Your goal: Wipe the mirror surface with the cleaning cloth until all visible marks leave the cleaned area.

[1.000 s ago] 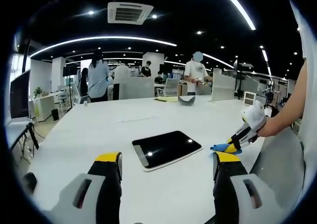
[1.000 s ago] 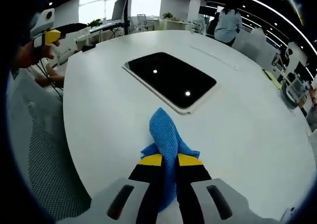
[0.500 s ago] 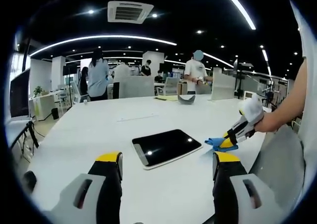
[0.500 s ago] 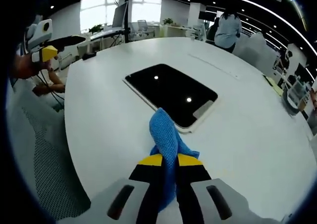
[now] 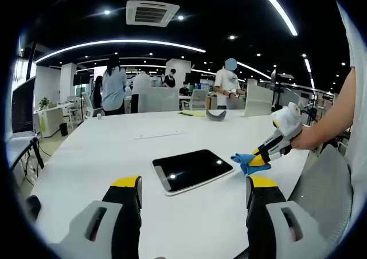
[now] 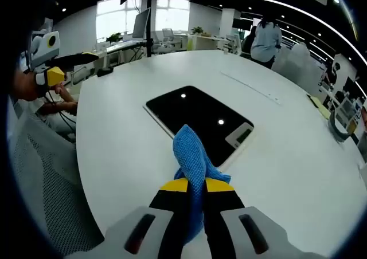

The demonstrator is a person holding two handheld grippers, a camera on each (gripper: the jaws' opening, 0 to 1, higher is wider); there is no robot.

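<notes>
A dark rectangular mirror [image 5: 191,170] [image 6: 198,121] with a pale frame lies flat on the white table [image 5: 114,150] [image 6: 298,156]. My right gripper [image 6: 191,183] is shut on a blue cleaning cloth [image 6: 192,159], whose tip hangs over the mirror's near edge. In the left gripper view the right gripper [image 5: 259,159] comes in from the right, a hand holding it, with the blue cloth [image 5: 243,160] just off the mirror's right corner. My left gripper [image 5: 192,187] stands open above the table, short of the mirror, nothing between its fingers.
A mesh chair [image 5: 327,184] [image 6: 40,173] stands at the table's edge. A long pale strip [image 5: 159,136] and a dark bowl-like object [image 5: 215,115] lie further back on the table. Several people stand among desks beyond it.
The right gripper has carried the cloth up off the table and toward the mirror, from beside it to over its near edge. The left gripper has stayed put.
</notes>
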